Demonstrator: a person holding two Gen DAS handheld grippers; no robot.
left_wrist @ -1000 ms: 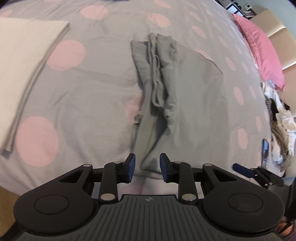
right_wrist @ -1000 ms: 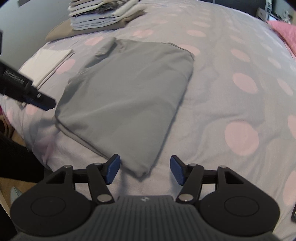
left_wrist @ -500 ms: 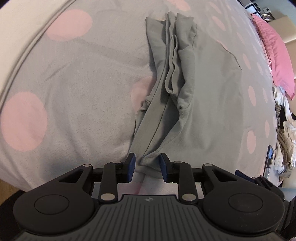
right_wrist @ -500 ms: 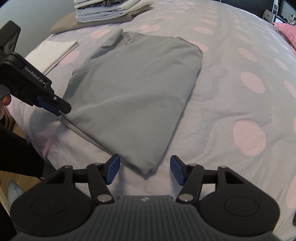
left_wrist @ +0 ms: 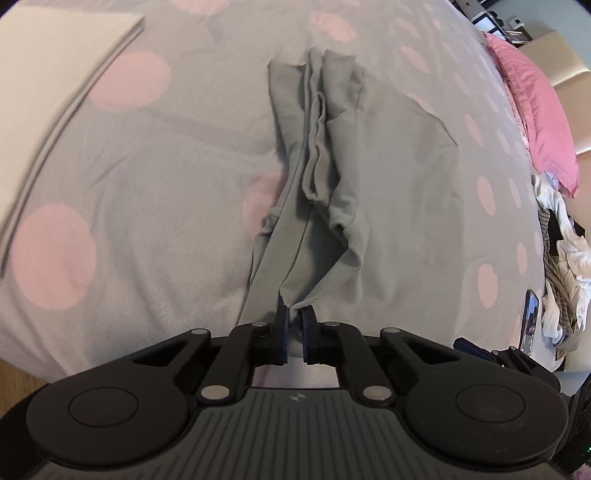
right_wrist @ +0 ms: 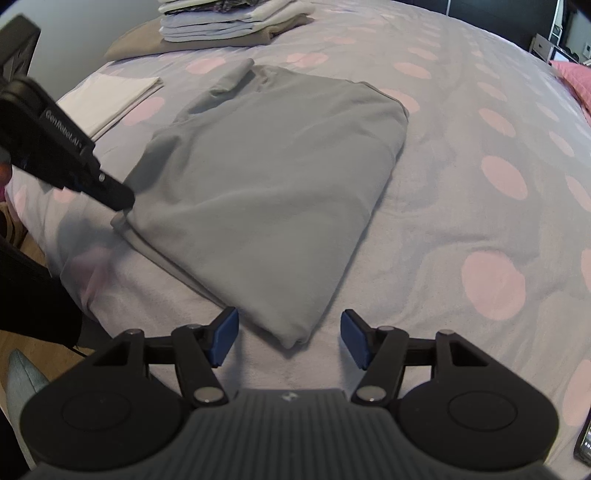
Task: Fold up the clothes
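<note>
A grey garment (left_wrist: 391, 177) lies folded on the dotted bedspread (left_wrist: 147, 184), with bunched folds along its left side. My left gripper (left_wrist: 293, 321) is shut on the garment's near left corner, and the hem is pinched up between the blue pads. In the right wrist view the same garment (right_wrist: 277, 192) spreads flat, with the left gripper (right_wrist: 114, 197) at its left corner. My right gripper (right_wrist: 288, 332) stands open, low over the near right corner of the garment. That corner lies between the blue pads, which stand clear of it.
A folded white cloth (right_wrist: 110, 99) lies left of the garment, and a stack of folded clothes (right_wrist: 229, 22) sits behind it. A pink pillow (left_wrist: 535, 110), a loose heap of clothes (left_wrist: 561, 266) and a phone (left_wrist: 532, 317) are at the right edge.
The left jaws have closed from a narrow gap onto the garment's corner, pulling the hem into a small ridge. The right gripper has kept still and open.
</note>
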